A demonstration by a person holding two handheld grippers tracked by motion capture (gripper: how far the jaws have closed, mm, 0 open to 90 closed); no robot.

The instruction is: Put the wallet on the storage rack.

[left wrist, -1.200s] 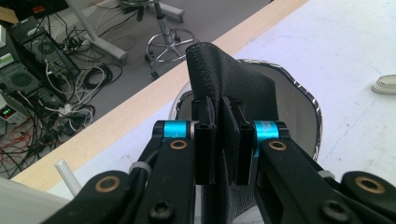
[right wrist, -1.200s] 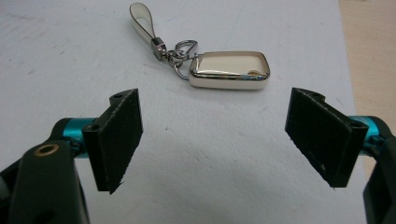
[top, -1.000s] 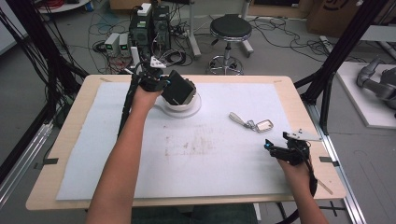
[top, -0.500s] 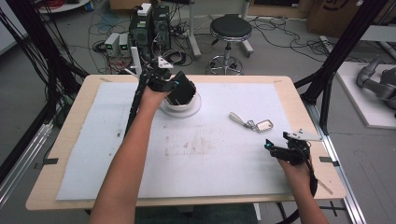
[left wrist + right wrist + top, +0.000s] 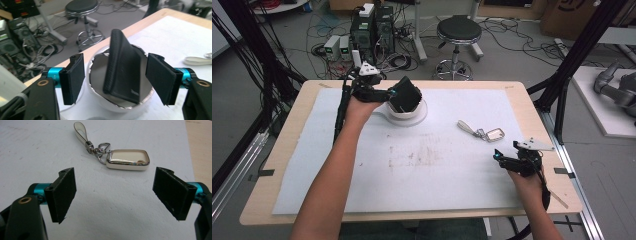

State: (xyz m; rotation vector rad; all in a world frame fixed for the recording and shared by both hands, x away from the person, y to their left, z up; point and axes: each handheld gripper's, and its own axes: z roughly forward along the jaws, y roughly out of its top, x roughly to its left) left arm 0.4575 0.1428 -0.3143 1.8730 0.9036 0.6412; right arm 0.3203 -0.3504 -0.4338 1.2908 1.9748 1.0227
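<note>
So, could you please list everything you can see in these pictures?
Wallet: one, black, standing tilted in the bowl, between the left claw's open jaws.
Bowl: one, shiny metal, far left of the sheet.
Key fob: one, cream, with strap, ahead of the right claw.
Sheet: one, white, covering the table.
Table: one, wooden.
Stool: one, black, on the floor behind.
Computers: two towers, behind.
Left claw: open.
Right claw: open, holding nothing.
</note>
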